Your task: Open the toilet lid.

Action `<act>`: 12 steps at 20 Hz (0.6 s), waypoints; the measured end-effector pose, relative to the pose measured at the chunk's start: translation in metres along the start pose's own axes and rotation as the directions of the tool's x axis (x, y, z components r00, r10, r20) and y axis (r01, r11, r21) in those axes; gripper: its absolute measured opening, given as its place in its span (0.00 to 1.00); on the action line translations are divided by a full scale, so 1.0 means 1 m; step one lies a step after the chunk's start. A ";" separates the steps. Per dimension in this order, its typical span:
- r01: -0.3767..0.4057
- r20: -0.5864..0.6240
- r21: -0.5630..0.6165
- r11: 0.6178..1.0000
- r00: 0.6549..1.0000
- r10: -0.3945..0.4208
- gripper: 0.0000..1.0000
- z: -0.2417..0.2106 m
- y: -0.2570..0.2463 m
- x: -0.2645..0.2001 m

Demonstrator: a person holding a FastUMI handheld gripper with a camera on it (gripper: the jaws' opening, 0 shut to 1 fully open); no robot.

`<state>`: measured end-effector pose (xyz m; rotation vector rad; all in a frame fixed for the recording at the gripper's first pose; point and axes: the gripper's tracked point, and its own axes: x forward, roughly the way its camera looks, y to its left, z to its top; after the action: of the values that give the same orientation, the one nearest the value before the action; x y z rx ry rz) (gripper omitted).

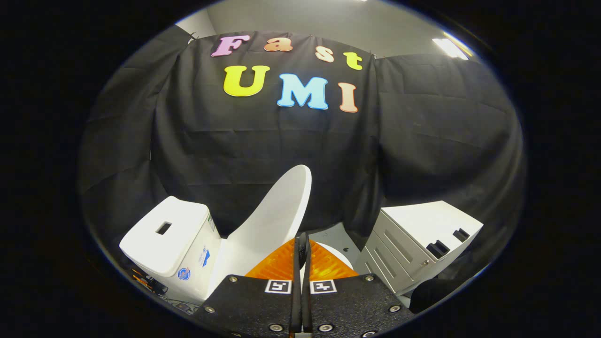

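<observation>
1. Your tongs (302,253) were pressed narrow, fingers together, gripping nothing.
2. Just beyond them, the toilet lid (277,216) stood raised, tilted left toward the tank (169,234).
3. You likely needed to nudge it fully back, gently, avoiding the cabinet (422,239) at right.

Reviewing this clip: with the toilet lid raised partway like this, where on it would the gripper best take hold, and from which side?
Best at the toilet lid's free front rim, the thin rounded edge farthest from the tank. Come from the bowl side, one finger on each face. The lid is a thin shell tilted toward the tank, so that rim gives most leverage. The gripper looks shut, fingers together just below the lid.
</observation>
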<state>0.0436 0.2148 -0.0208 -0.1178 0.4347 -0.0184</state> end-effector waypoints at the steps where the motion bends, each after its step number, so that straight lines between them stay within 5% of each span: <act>1: 0.002 0.006 -0.019 1.000 1.000 -0.002 0.00 0.003 0.004 -0.002; 12: -0.054 0.070 -0.075 0.996 0.996 0.059 0.00 0.036 0.059 -0.017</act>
<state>0.0427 0.2784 0.0123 -0.1780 0.3669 0.0577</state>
